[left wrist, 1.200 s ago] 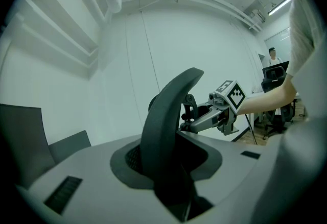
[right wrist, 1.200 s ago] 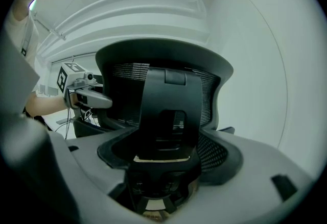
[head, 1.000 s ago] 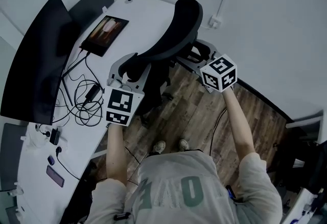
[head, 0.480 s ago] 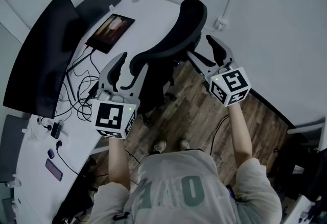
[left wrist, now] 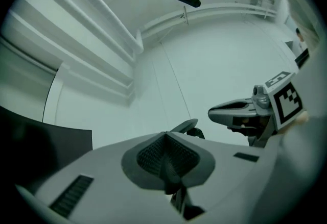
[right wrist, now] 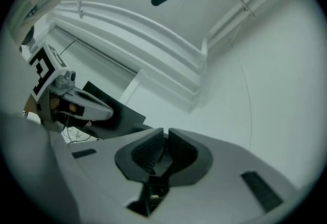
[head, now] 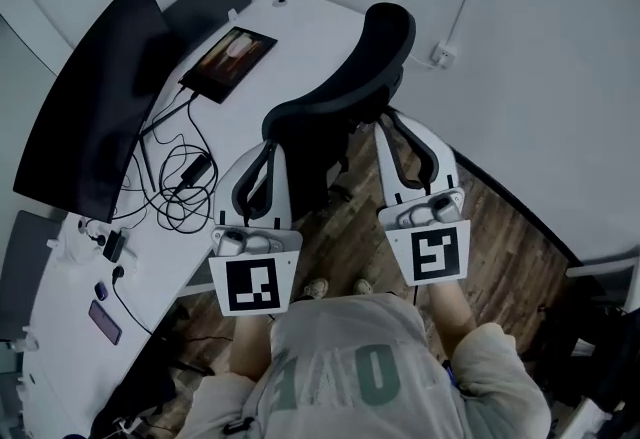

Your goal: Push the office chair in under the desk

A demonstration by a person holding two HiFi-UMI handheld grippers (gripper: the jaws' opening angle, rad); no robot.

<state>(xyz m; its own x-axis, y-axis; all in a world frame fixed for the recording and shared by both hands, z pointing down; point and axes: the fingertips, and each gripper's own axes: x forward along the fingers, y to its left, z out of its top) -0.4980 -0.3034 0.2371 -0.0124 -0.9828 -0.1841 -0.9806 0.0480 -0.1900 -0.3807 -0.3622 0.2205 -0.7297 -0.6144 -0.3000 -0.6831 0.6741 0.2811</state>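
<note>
Left tongs [head: 266, 147] just behind chair [head: 345, 77]

Left tongs [left wrist: 164, 139] shut, right [right wrist: 164, 142] closing empty

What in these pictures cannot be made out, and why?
Office chair seat: head view, hidden under its own backrest.
Tablet picture: head view, too small.
Desk near end: head view, cut off at the lower left edge.
Small desk items: head view, too small to name.
</note>
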